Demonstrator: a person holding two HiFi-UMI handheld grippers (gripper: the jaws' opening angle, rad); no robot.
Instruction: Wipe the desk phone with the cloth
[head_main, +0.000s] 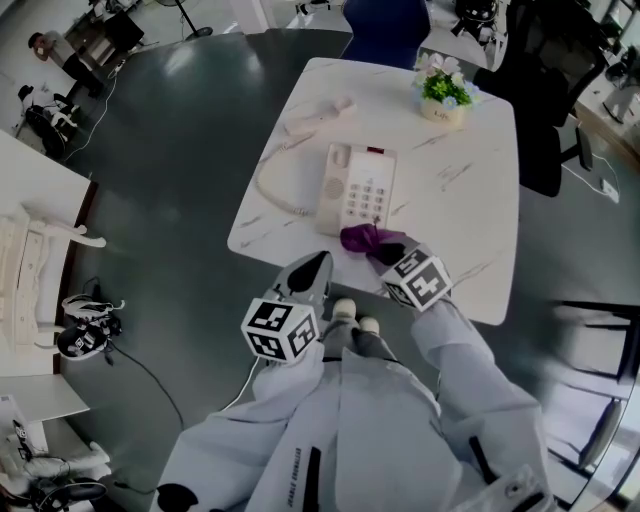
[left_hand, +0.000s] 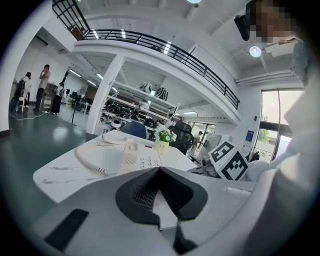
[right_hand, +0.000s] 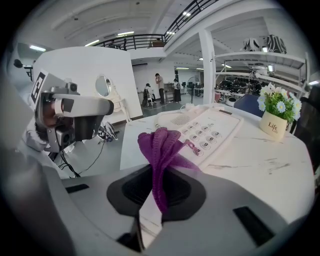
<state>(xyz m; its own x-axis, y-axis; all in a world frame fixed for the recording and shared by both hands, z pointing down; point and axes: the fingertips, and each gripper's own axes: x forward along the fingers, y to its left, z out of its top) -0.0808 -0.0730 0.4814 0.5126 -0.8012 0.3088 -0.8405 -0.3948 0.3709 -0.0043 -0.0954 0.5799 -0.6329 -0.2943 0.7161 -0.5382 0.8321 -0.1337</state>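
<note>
Surface: white marbled table (head_main: 470, 200); desk phone (head_main: 357, 190) sat near its front edge.
Right gripper (right_hand: 159, 187): clamped purple cloth (right_hand: 162, 145).
Left gripper (left_hand: 160, 175): closed, empty.
Room: grey floor (head_main: 190, 130).

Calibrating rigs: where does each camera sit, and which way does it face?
Head view: on the head, steeply down at table, phone; left gripper, right gripper, sleeves show.
Left gripper view: along its shut, empty jaws toward the phone.
Right gripper view: along jaws clamping the cloth, phone beyond.
Shared: phone and flowerpot in all three.
</note>
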